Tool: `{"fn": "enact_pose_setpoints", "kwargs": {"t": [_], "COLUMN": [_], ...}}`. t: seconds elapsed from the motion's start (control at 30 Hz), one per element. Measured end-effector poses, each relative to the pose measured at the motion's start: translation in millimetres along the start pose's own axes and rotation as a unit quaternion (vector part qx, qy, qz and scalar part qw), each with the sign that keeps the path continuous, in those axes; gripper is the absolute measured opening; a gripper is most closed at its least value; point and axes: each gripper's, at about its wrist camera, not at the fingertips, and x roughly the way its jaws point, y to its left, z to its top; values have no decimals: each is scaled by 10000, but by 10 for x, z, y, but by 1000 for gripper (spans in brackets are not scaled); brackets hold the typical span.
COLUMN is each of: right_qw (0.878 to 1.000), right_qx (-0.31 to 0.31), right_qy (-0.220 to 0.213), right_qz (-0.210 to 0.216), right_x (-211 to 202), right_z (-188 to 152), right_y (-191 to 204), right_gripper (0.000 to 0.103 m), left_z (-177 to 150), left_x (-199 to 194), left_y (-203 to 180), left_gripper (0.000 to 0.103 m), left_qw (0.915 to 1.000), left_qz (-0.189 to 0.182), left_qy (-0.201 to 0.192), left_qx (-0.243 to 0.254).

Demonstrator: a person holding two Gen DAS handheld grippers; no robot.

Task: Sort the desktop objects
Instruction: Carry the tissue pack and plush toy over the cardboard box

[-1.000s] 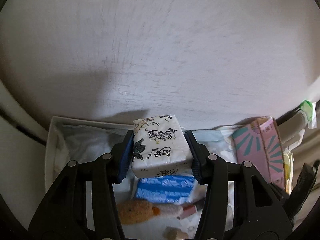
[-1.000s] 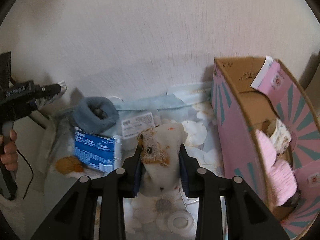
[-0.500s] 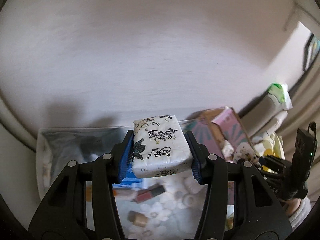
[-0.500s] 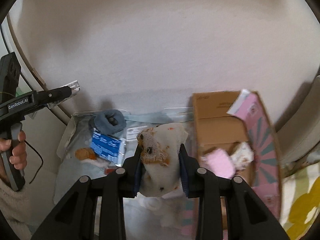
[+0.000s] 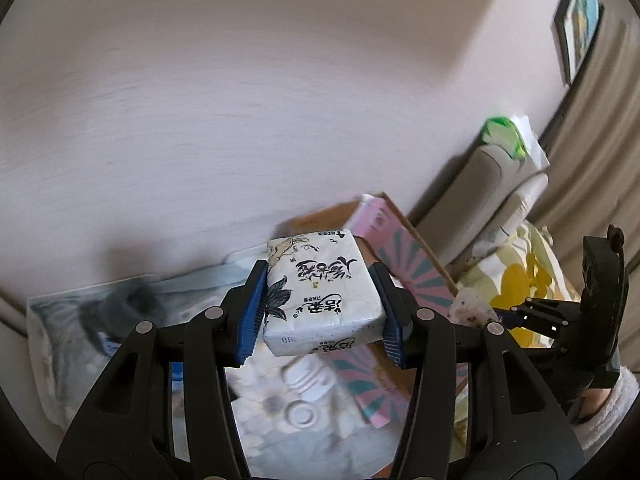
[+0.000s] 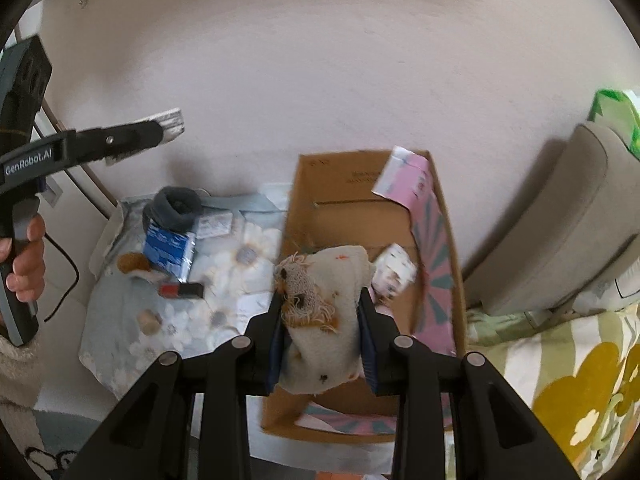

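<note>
Black handheld tongs, blue ribbed pads

Left tongs (image 5: 322, 312) and right tongs (image 6: 322, 336): black plastic arms, silver screws behind the pads; white "GenRobot.AI" lettering, black cable, fuzzy cream sleeve (image 5: 608, 412).

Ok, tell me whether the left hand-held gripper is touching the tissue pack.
Touching. Left wrist view: the left hand-held gripper presses both blue pads against the tissue pack.

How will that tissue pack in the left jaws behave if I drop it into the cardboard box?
The tissue pack is probably soft and light: its plastic wrap dents slightly where the left gripper clamps its sides. Its flat, blocky shape should land without rolling. The glossy wrap may be a bit slippery, so it could slide against whatever already lies in the cardboard box.
</note>
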Motion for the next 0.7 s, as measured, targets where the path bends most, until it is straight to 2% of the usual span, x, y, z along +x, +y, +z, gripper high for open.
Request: {"fn": "enact_pose_setpoints", "kwargs": {"t": [0.33, 0.53, 0.7], "right_qw": [9992, 9978, 9963], "right_qx": [-199, -305, -397], "right_qy": [341, 534, 663], "right_qz": [50, 235, 379], "right_x": [178, 321, 433], "right_z": [-162, -217, -231], "right_y": [-347, -406, -370], "right_gripper": [30, 30, 30], "left_z": [-106, -236, -298], "left_x": [772, 1270, 1502], "left_y": [-586, -723, -794], "left_gripper": [47, 47, 47], "left_qw": [9987, 9963, 9950], "left_qz": [-26, 7, 60], "left_qy": [452, 848, 972], "left_qx": [218, 135, 201]}}
